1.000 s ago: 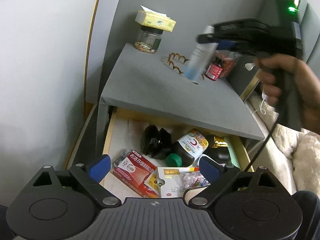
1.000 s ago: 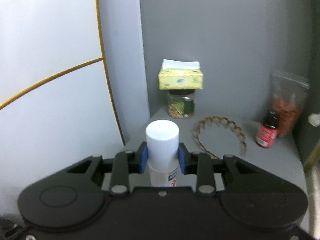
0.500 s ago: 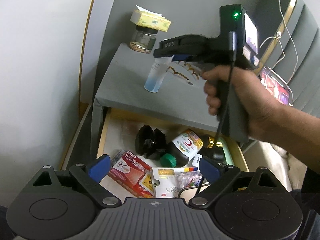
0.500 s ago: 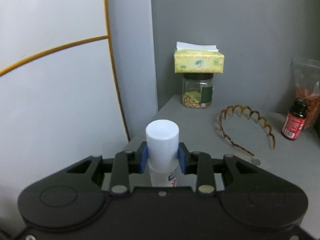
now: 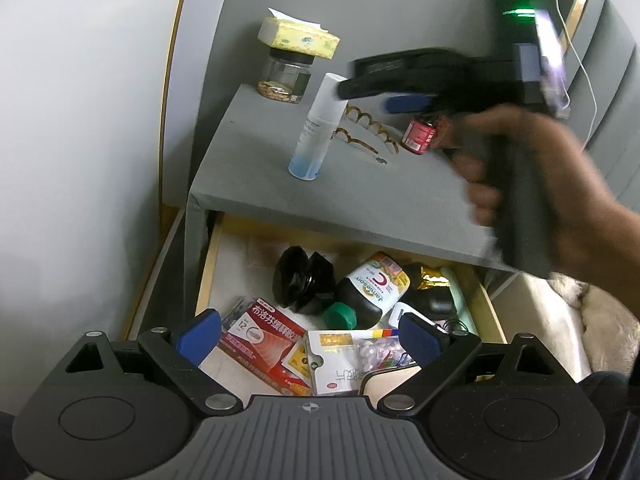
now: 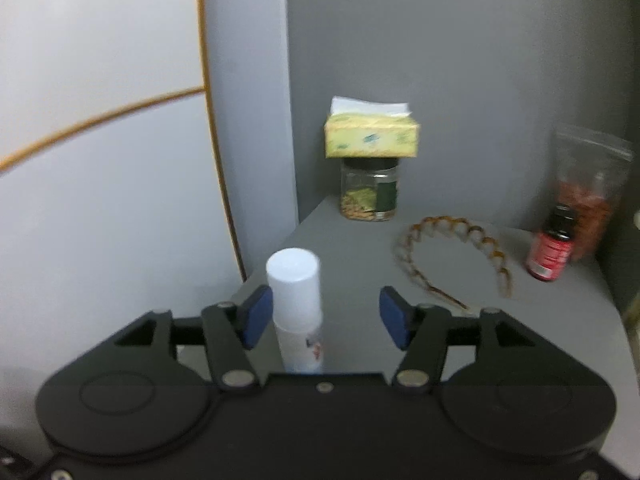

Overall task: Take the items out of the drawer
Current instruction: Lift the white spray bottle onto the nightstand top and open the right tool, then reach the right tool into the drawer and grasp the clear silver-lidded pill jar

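Note:
The white spray bottle [image 5: 316,132] stands upright on the grey nightstand top [image 5: 360,192]. In the right wrist view the bottle [image 6: 298,300] is between the spread blue pads of my right gripper [image 6: 322,316], beside the left pad, not clamped. My left gripper [image 5: 308,338] is open and empty above the open drawer [image 5: 208,264]. In the drawer lie a red medicine box [image 5: 264,344], a dark vitamin bottle with a green cap [image 5: 368,292], a black object [image 5: 304,284] and a white packet [image 5: 348,364].
On the nightstand top stand a glass jar [image 6: 370,192] with a yellow tissue pack [image 6: 372,136] on it, a brown wavy headband [image 6: 452,252], a small red bottle [image 6: 552,246] and a clear bag [image 6: 588,196]. A white wall is to the left.
My right gripper has opened and let go of the white bottle, which now stands on the nightstand top. The left gripper has stayed above the drawer.

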